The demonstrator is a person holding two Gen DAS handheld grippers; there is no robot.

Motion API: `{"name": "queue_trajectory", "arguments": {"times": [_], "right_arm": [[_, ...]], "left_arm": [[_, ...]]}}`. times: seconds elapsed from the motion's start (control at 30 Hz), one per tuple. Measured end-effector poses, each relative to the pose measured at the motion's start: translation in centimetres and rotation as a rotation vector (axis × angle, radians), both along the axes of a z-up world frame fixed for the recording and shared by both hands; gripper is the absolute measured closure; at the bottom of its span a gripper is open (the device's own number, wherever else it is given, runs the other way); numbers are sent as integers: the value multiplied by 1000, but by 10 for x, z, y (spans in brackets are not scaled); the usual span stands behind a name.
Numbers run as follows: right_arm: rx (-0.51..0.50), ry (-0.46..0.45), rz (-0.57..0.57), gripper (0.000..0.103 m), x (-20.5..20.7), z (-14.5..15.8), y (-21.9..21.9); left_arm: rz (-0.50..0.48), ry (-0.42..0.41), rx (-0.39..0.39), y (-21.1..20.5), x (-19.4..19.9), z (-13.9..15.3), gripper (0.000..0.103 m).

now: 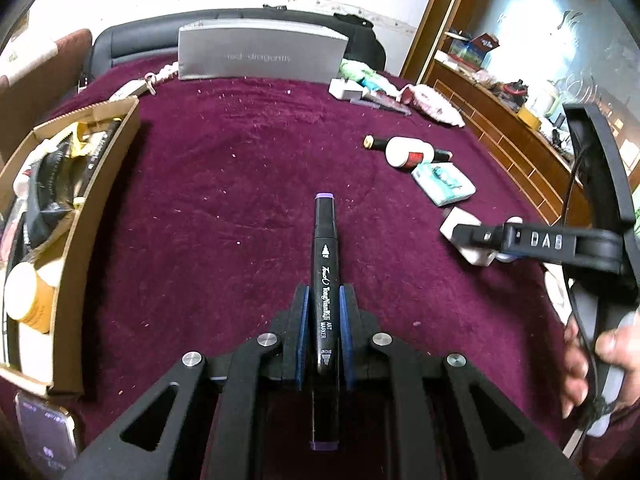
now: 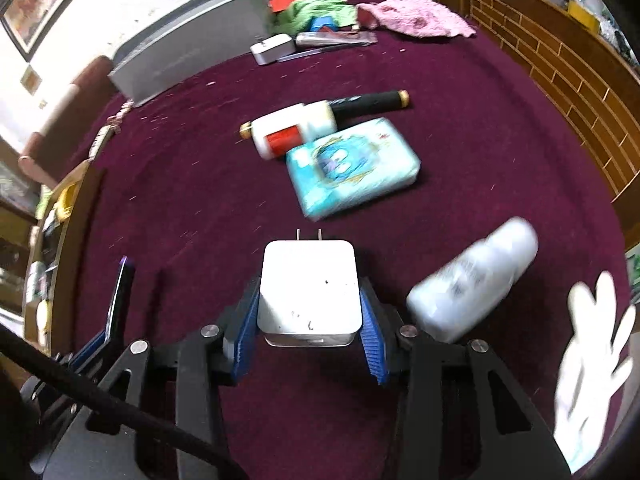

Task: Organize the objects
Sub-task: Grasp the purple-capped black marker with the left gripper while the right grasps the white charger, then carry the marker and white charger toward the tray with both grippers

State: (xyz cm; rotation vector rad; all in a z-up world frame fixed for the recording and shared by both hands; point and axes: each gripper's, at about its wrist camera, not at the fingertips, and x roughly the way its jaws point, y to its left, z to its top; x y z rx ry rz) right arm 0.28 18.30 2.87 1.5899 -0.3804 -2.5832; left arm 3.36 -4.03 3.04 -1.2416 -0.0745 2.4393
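**Maroon cloth, both tools loaded**

Maroon cloth (image 1: 240, 184) covers the surface. The left tool (image 1: 323, 316) is clamped tight on a black art marker (image 1: 326, 264), held above the cloth beside the cardboard box (image 1: 96, 216). The right tool (image 2: 308, 320) has its blue pads against a white plug adapter (image 2: 308, 284). A tissue pack (image 2: 352, 168) and a white bottle (image 2: 476, 280) lie nearby.

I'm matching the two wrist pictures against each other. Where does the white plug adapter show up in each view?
Left wrist view: the white plug adapter lies right of centre, at the right gripper's tips.
Right wrist view: it sits at lower centre, between that gripper's blue pads.
Shared landmark: the light blue tissue pack, just beyond it.
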Motion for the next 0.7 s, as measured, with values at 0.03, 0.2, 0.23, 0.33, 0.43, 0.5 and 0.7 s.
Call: {"name": "queue_trajectory", "arguments": {"times": [0.03,0.2,0.23,0.33,0.43,0.5,0.7], "right_arm": [[-15,6,9,60,5,1,-2],[-145,10,53,60,28,7,-15],[-158,11,59,60,30,9,-18],[-185,26,82,60,37,17,-32],[-213,47,120,60,40,27,-50],[-228,62,151,60,43,36,-67],[-278,72,255,60,40,49,-120]], "left_arm": [[-1,11,1,-2,4,4,92],[11,41,34,-21,18,20,92],[14,45,39,-26,20,23,91],[28,67,55,-40,27,32,91],[54,91,69,-61,36,41,91],[82,110,70,-78,39,47,91],[208,141,67,-145,35,54,91]]}}
